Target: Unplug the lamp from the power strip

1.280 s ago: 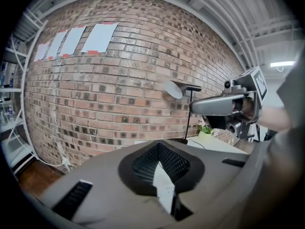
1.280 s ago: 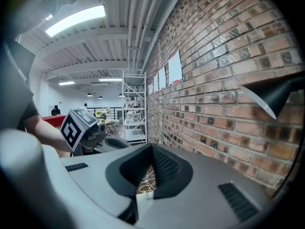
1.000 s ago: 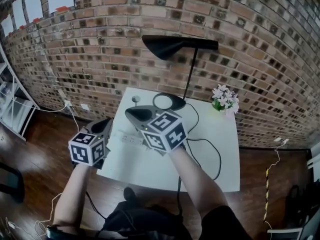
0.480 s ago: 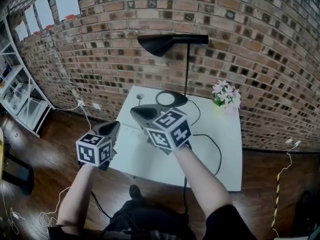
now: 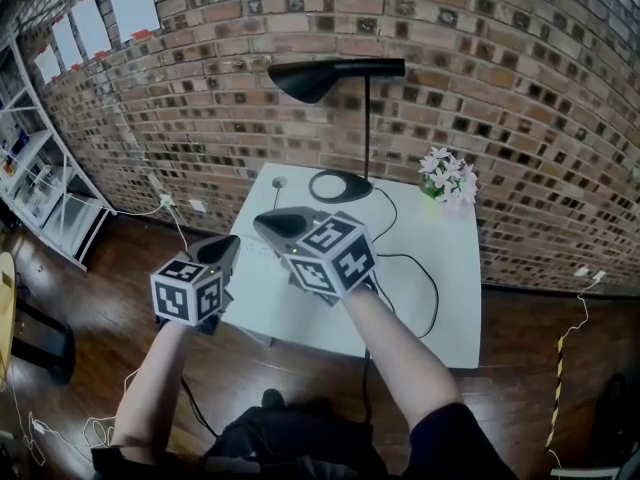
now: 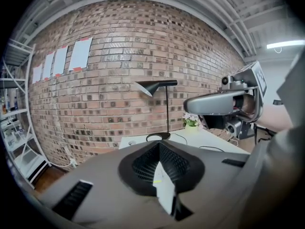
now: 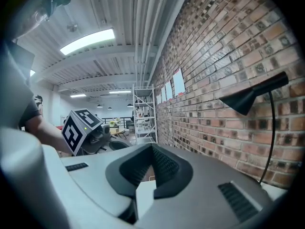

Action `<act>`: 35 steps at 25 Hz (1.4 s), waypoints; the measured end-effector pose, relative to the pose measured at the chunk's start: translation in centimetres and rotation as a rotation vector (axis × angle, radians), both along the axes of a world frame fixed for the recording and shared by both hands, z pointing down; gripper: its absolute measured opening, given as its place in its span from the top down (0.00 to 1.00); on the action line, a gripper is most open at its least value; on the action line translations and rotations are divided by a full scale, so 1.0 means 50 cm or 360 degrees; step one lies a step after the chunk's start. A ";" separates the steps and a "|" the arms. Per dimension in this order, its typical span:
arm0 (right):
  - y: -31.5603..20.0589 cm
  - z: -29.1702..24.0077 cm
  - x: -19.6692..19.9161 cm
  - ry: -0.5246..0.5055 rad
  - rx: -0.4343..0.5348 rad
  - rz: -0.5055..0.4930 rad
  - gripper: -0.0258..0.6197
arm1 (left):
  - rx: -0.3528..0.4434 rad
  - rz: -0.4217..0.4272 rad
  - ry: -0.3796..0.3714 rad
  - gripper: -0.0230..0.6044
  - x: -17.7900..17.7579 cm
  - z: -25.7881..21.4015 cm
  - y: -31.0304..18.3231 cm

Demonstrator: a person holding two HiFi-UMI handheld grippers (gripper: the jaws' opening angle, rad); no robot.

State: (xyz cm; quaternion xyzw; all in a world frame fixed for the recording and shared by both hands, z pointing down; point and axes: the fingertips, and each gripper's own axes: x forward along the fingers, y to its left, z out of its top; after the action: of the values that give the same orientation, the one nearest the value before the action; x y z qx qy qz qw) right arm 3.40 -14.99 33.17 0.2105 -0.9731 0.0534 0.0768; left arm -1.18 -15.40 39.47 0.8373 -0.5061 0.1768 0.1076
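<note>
Right gripper (image 5: 277, 225) hovers over the table (image 5: 430, 288), left gripper (image 5: 228, 249) off its left edge, both with fingers (image 7: 214, 190) closed on nothing (lamp (image 5: 320, 73) stands far).

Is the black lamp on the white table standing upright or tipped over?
Upright. The lamp stands on its round base on the white table, its thin pole vertical and the shade on top.

Even, moderately bright indoor light. A ceiling strip light (image 7: 88, 41) glares up-left of the right gripper (image 7: 143, 182); a second strip light (image 6: 286, 44) glares up-right of the left gripper (image 6: 164, 187). Fisheye distortion bows the brick wall (image 5: 300, 58); both gripper views have black corners and soft near jaw surfaces.
</note>
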 end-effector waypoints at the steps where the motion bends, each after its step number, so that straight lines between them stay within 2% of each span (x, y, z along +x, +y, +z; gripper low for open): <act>1: 0.004 0.001 0.002 0.0000 -0.0005 0.0004 0.98 | 0.0007 0.0003 0.0004 0.97 0.002 -0.002 0.003; 4: 0.013 0.004 0.007 0.0003 -0.0020 0.0026 0.98 | 0.0031 -0.0001 0.0033 0.97 0.001 -0.007 0.006; 11: 0.041 0.030 0.005 0.0048 -0.0038 0.0131 0.98 | -0.0008 0.0061 0.0037 0.97 -0.009 0.023 0.036; 17: 0.078 0.016 -0.016 0.0087 -0.0014 0.0235 0.98 | 0.0016 0.0147 0.0126 0.97 -0.033 0.008 0.065; 21: 0.122 0.026 -0.058 0.0094 -0.0016 0.0285 0.98 | 0.0017 0.0181 0.0181 0.97 -0.075 0.006 0.104; 27: 0.186 0.043 -0.070 0.0096 -0.0049 0.0382 0.98 | 0.0066 0.0329 0.0247 0.97 -0.069 0.000 0.159; 31: 0.217 0.038 -0.057 0.0089 -0.0054 0.0436 0.98 | 0.0095 0.0357 0.0284 0.97 -0.063 -0.014 0.177; 35: 0.238 0.028 -0.038 0.0069 -0.0029 0.0507 0.98 | 0.0191 0.0388 0.0275 0.97 -0.064 -0.034 0.191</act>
State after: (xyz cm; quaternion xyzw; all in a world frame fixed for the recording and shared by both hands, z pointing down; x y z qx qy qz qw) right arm 1.51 -3.11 34.58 0.3627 -0.9249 0.0692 0.0902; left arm -4.40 -5.85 37.77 0.9094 -0.3994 0.0853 0.0783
